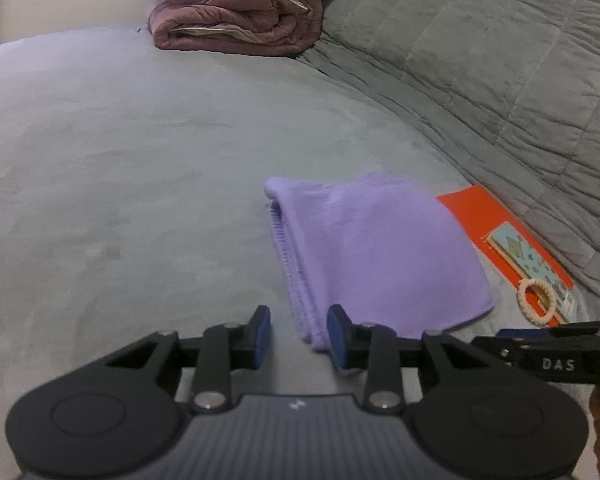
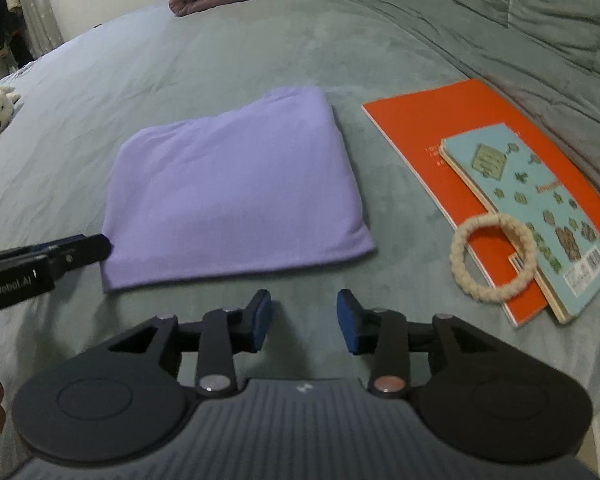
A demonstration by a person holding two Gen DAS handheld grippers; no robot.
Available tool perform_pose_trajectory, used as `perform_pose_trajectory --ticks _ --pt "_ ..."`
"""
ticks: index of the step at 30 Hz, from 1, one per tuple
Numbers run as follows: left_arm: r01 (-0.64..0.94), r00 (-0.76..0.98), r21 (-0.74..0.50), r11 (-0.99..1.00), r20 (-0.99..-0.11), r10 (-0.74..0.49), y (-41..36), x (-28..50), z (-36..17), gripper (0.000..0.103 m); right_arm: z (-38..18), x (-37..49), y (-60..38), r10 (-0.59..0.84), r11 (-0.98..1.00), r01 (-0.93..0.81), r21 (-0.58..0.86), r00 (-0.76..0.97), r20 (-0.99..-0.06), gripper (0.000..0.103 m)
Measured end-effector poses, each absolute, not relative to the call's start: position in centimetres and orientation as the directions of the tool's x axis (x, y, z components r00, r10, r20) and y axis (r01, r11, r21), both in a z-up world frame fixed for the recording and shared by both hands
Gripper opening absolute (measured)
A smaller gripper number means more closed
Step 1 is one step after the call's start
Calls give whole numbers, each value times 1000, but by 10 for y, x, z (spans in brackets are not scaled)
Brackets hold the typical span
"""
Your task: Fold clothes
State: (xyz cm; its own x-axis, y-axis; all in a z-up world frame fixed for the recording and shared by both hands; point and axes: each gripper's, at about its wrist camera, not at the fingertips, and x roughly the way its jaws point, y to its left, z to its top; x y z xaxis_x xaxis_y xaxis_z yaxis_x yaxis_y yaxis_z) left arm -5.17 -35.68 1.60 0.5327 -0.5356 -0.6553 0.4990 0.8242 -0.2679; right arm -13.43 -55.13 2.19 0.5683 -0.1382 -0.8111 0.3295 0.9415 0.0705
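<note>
Folded lilac cloth [image 2: 236, 188] lies flat on the grey-green bed [image 2: 220, 52], both tongs apart & holding nothing.
L tongs [image 1: 299, 338] sit at the cloth's near corner, w/ its ribbed hem just inside the right pad, not pinched; R tongs [image 2: 304, 320] hover over bare cover just short of the cloth's near edge. To the cloth's right: orange book [image 2: 420, 128] w/ blue book [image 2: 540, 216] on top & a woven ring [image 2: 494, 258] resting across both. Maroon quilt [image 1: 236, 16] is bundled far back.
</note>
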Motion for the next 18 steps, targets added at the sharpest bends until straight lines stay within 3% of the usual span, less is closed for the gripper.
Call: perform_pose_trajectory --ticks 11,18 --pt "470 529 -235 851 -697 -485 -339 -81 15 34 21 -152 -527 -158 942 334 38 538 -828 51" --pt "469 545 -153 870 -726 -421 -343 -97 20 31 22 -162 -504 -216 939 341 -34 511 -832 56"
